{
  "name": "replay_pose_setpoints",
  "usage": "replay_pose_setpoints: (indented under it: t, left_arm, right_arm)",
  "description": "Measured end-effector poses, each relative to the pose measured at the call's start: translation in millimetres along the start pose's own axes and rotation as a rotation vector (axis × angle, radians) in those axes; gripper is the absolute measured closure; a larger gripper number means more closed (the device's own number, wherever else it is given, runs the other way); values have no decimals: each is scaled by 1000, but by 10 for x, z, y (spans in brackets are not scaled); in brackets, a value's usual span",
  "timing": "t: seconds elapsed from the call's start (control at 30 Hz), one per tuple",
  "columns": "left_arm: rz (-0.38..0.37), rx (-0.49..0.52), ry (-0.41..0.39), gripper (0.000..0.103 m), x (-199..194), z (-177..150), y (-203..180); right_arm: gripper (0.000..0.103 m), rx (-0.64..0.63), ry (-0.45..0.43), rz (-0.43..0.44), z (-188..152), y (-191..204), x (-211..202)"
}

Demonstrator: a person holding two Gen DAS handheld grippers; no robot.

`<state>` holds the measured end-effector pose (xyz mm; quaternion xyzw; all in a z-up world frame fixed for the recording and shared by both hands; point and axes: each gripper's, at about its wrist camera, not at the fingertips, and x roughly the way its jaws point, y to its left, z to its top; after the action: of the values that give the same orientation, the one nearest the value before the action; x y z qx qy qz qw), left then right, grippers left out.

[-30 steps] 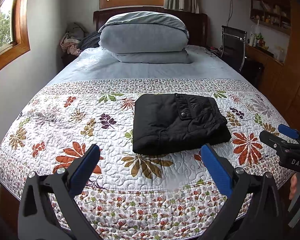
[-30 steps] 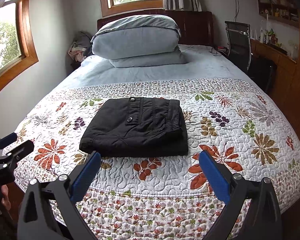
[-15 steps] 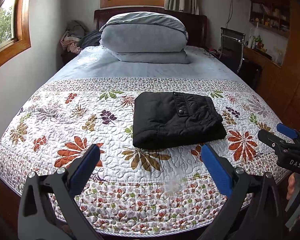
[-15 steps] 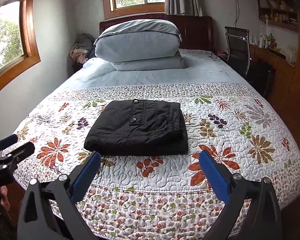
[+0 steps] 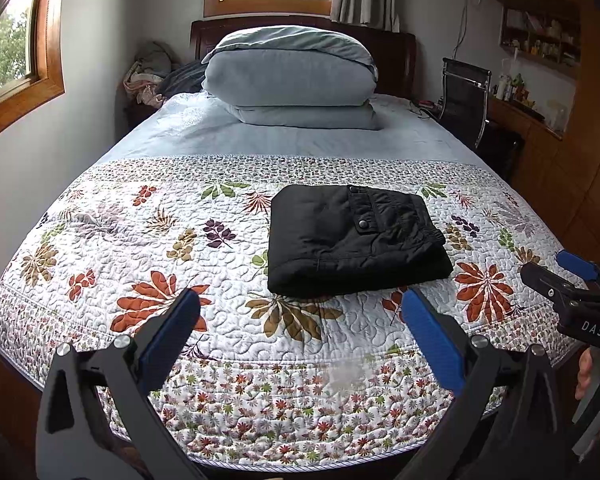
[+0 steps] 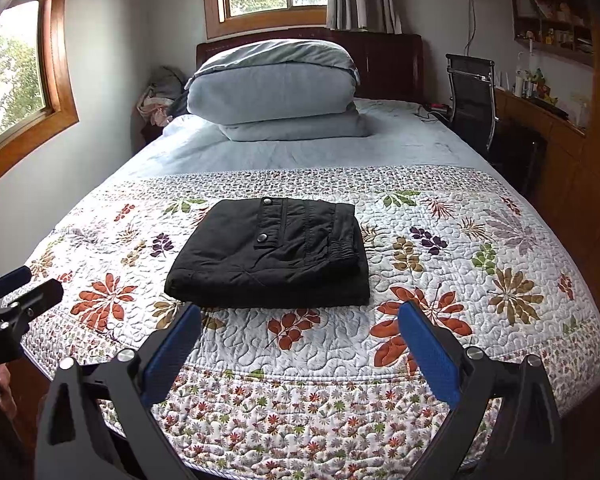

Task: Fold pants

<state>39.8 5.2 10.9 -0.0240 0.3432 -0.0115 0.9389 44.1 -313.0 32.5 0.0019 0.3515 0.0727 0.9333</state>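
Pants (image 5: 355, 240) lie folded into a compact black rectangle on the floral quilt (image 5: 112, 240), at centre-right of the left wrist frame and centre of the right wrist frame. Compared with a second ago they look smaller and sit higher in both views, so both tools have drawn back toward the foot of the bed. Left gripper (image 5: 300, 322) and right gripper (image 6: 300, 332) both gape wide, holding nothing, well apart from the cloth. Folding looks finished; only retreat appears to remain.
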Motion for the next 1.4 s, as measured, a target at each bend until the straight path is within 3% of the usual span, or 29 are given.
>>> replay_pose_setpoints:
  t: [1.4]
  left_arm:
    - [15,28,-11,3,62,49,-64]
  right_arm:
    - [4,-1,-13,-7,12,-51,-105]
